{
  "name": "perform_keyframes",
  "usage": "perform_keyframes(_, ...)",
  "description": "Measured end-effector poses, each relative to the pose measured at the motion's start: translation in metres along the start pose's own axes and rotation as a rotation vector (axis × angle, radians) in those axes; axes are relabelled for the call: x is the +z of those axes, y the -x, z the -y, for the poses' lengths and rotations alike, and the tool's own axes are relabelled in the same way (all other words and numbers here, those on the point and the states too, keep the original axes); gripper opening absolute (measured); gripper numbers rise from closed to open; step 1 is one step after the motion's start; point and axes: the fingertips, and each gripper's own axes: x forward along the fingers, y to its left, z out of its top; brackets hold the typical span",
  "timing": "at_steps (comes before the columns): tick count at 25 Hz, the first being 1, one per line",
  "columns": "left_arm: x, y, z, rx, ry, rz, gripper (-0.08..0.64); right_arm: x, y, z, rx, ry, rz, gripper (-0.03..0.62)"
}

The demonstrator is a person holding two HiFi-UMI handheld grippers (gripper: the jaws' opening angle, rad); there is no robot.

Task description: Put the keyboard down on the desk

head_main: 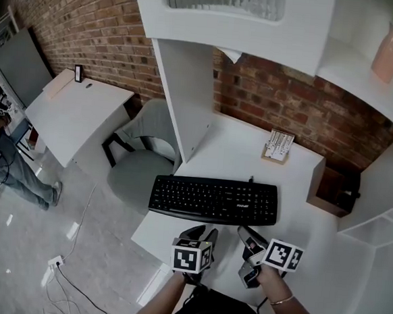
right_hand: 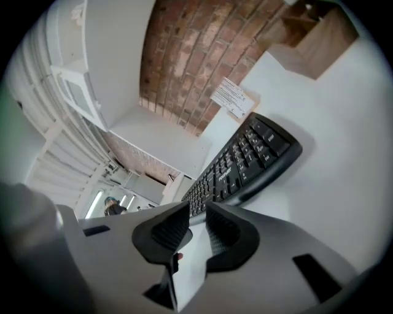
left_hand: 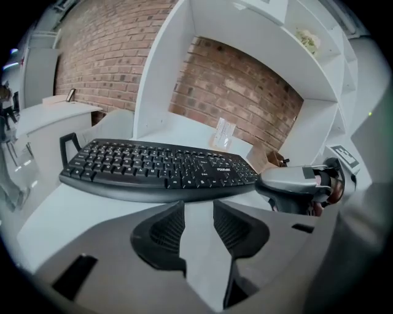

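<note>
Left tool [head_main: 200,233] and right tool [head_main: 251,240], ribbed jaws apart, empty, near flat black keyboard [head_main: 213,200].

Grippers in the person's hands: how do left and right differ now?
The left gripper's jaws stand wider apart than the right gripper's. The left gripper sits level; the right gripper is rolled sideways. Both are empty, just short of the keyboard on the desk.

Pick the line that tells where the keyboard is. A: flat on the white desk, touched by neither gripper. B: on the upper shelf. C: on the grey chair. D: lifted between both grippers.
A: the keyboard lies flat on the desk, and the left gripper and right gripper sit short of its near edge, jaws apart and empty.
</note>
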Motion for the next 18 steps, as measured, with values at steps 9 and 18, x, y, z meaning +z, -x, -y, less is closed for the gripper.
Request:
perform_keyframes(9, 0.029, 0.042, -0.001, 0.04, -0.066, 0.147, 0.048, 0.015, 0.027, -0.035, -0.013, 0.293, 0.087, 0.009)
perform_keyframes(18, 0.033, 0.083, 0.003, 0.076, -0.137, 0.241, 0.012, 0.009, 0.051, -0.062, -0.082, 0.574, 0.129, 0.005)
